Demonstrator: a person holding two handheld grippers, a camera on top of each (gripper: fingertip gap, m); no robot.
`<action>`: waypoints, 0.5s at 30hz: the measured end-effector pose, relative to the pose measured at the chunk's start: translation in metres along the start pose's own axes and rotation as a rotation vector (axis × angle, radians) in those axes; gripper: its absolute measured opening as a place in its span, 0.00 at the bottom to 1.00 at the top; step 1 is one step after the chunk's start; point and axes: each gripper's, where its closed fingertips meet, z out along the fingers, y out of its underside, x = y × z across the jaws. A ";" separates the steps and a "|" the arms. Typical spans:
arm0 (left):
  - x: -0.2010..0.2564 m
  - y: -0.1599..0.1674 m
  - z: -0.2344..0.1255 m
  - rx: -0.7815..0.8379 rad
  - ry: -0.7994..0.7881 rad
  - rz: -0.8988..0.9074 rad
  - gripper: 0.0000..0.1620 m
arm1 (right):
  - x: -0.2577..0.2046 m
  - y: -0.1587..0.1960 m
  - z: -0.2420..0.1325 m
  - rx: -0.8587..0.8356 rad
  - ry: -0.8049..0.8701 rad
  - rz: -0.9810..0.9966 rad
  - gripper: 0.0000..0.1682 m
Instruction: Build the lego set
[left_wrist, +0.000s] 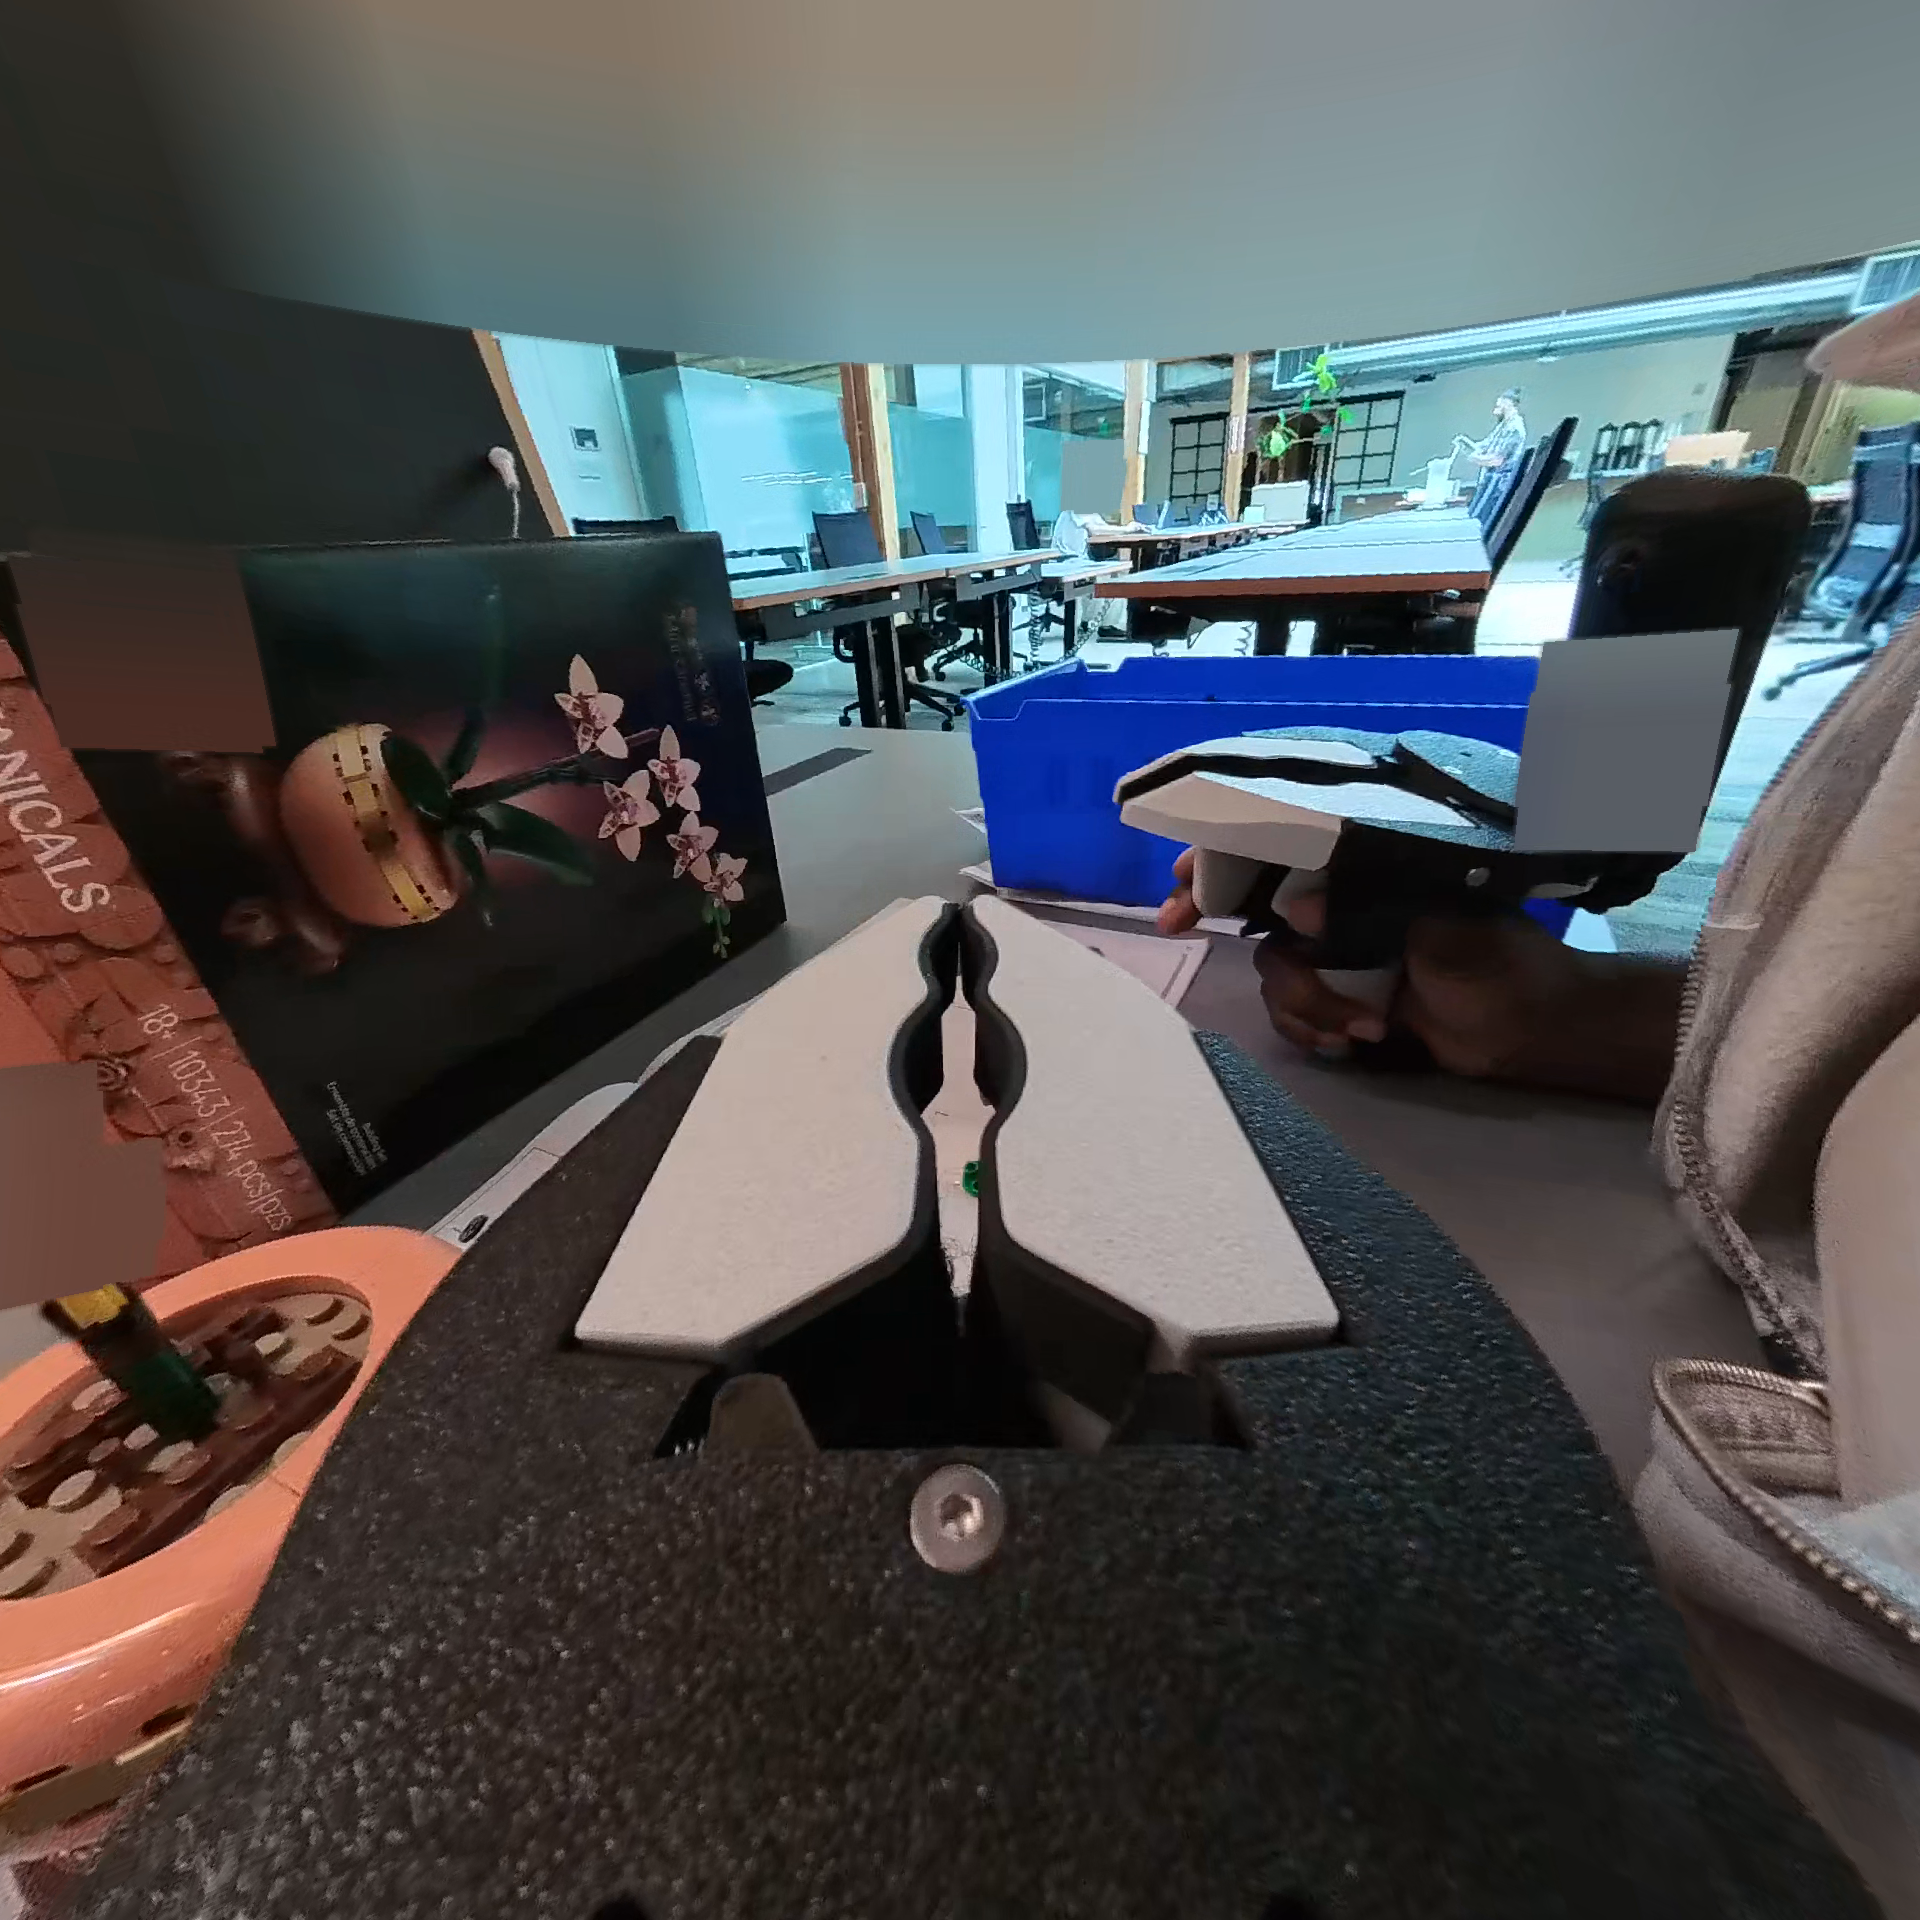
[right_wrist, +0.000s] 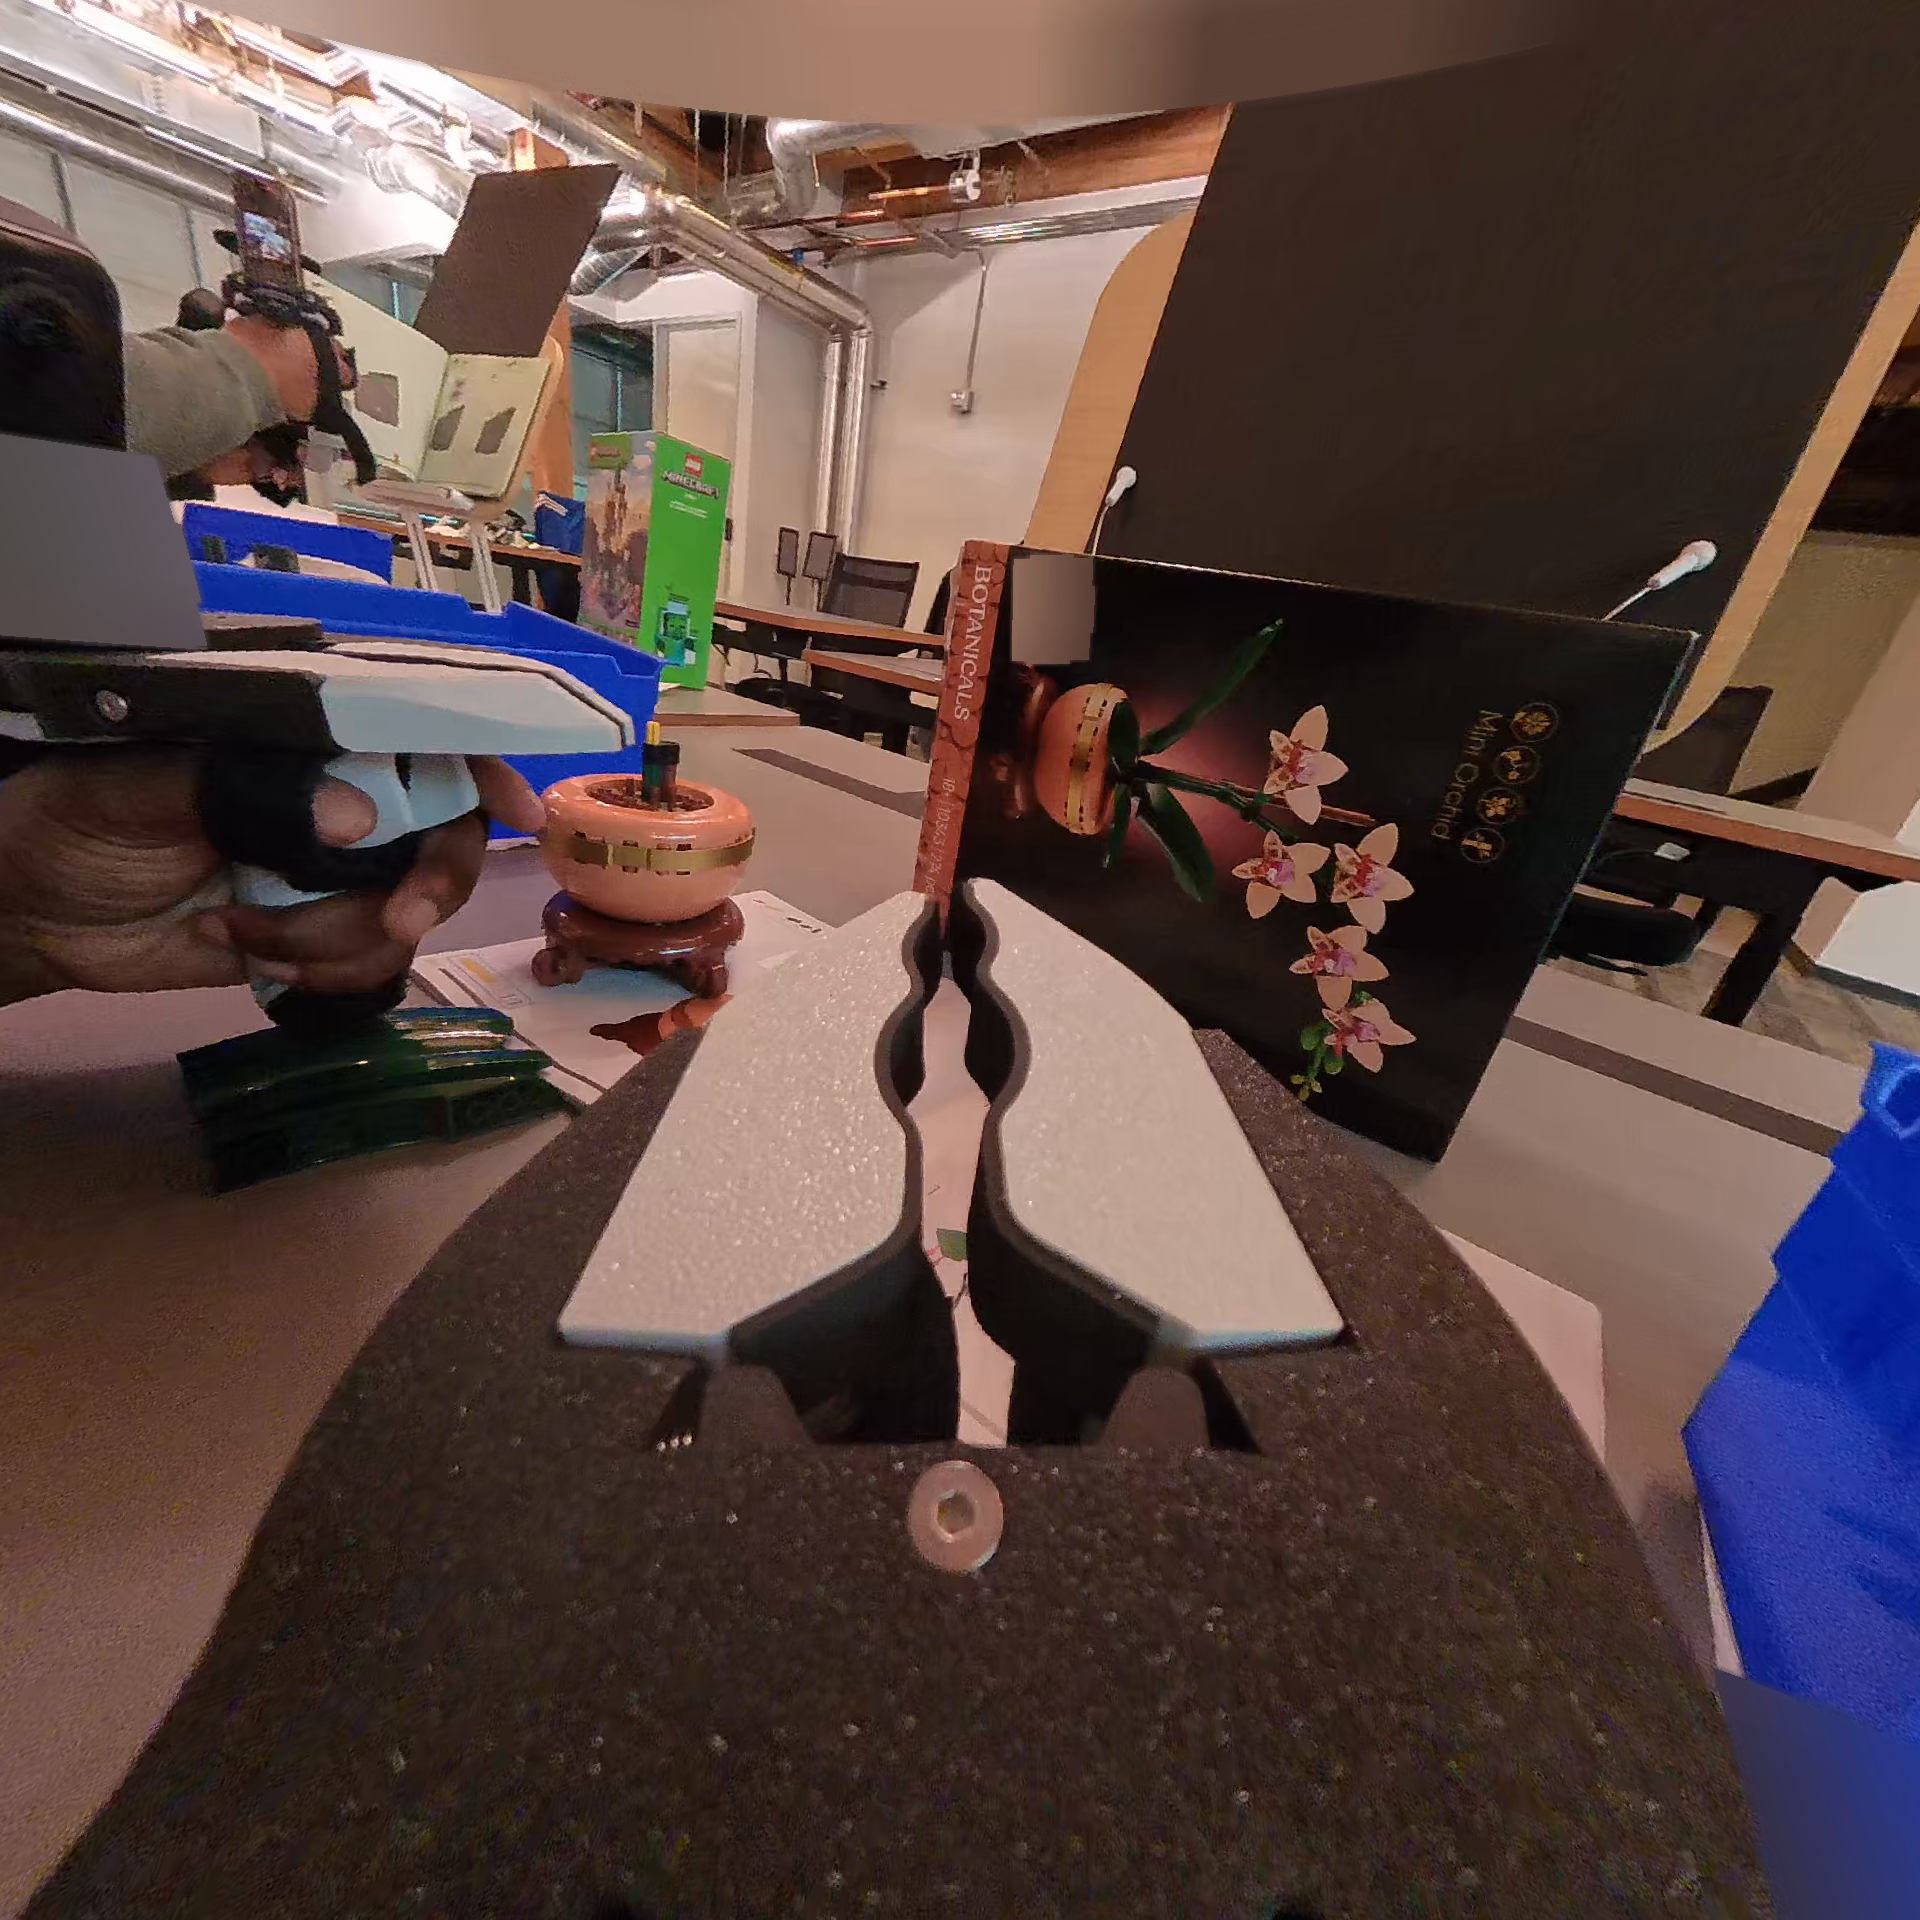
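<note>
A pink lego pot (right_wrist: 649, 842) with a gold band stands on a brown stand (right_wrist: 639, 945), a short green and yellow stem (right_wrist: 657, 764) rising from its brown top. In the left wrist view the pot (left_wrist: 156, 1538) is close at the lower left. My left gripper (left_wrist: 956, 914) is shut and empty; from the right wrist view it (right_wrist: 621, 732) hovers just left of the stem top. My right gripper (right_wrist: 948, 904) is shut and empty, pointing at the set's box (right_wrist: 1299, 831). Dark green leaf pieces (right_wrist: 364, 1081) lie under the left hand.
The box (left_wrist: 416, 831) stands upright behind the pot. An instruction booklet (right_wrist: 499, 977) lies on the grey table. A blue bin (left_wrist: 1247, 769) sits behind my right gripper (left_wrist: 1132, 800), and another bin (right_wrist: 1818, 1403) is at the right edge. A tiny green piece (left_wrist: 971, 1179) shows below the left fingers. The tips of one gripper are about 10 cm away from the tips of the other. The pink lego pot (right_wrist: 649, 842) lies around 10 cm away from my left fingertips.
</note>
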 end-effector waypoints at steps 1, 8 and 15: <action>-0.002 0.000 0.000 0.001 -0.009 -0.012 0.00 | 0.000 0.000 0.001 -0.001 -0.005 0.007 0.01; -0.014 -0.005 -0.010 0.045 -0.048 -0.101 0.01 | 0.008 0.000 0.006 0.023 -0.019 0.081 0.02; -0.010 -0.001 -0.005 0.010 -0.030 -0.101 0.01 | 0.008 0.002 0.010 0.009 -0.027 0.088 0.02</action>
